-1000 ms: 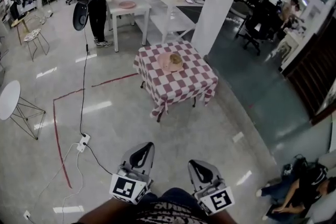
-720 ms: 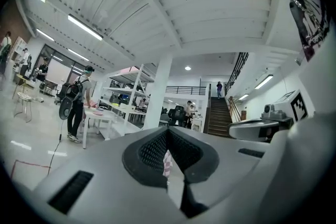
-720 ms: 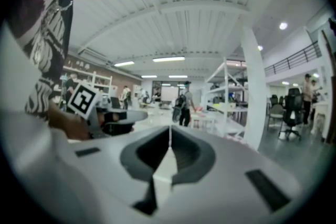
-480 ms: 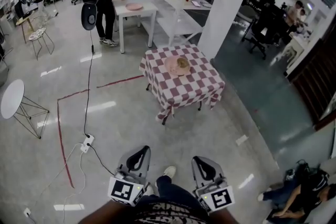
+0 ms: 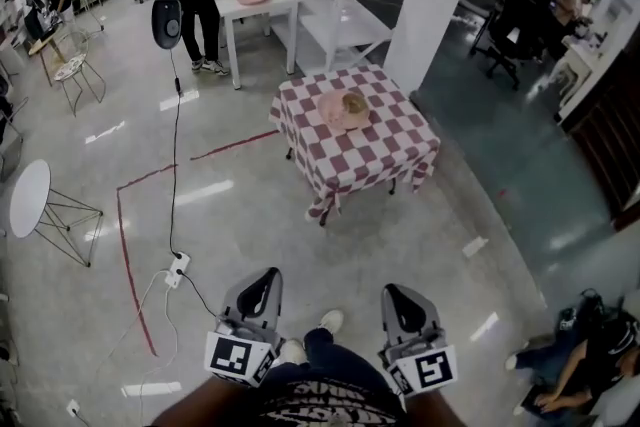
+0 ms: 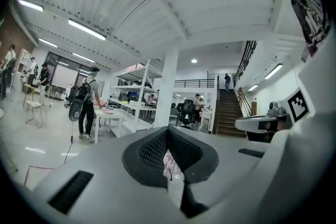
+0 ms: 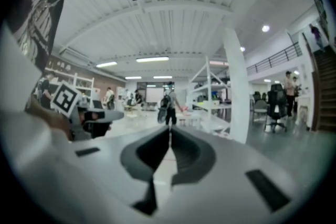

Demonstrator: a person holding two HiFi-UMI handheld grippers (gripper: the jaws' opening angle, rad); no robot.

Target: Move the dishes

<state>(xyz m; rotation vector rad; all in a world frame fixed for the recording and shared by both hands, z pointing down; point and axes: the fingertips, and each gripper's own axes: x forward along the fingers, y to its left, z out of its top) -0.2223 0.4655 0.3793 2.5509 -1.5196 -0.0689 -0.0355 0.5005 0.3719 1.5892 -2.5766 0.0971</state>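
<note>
Shoe [image 5: 326,320] has come into view between left tool [image 5: 264,279] and right tool [image 5: 397,296], both pressed together and empty, a step toward the dishes [image 5: 343,107] on the checked surface [image 5: 388,151] at twelve o'clock, well out of reach.

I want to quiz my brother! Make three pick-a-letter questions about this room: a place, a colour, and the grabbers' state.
1. The nearest pink round plate sits: A) on the red-and-white checked cloth table; B) on a chair; C) in a gripper.
2. The taped floor line is: A) blue; B) red; C) green.
3. The left gripper and right gripper are: A) wide open; B) holding plates; C) shut, empty.
Answers: A, the plate lies on that cloth; B, the line is red; C, both jaw pairs meet, nothing between.
</note>
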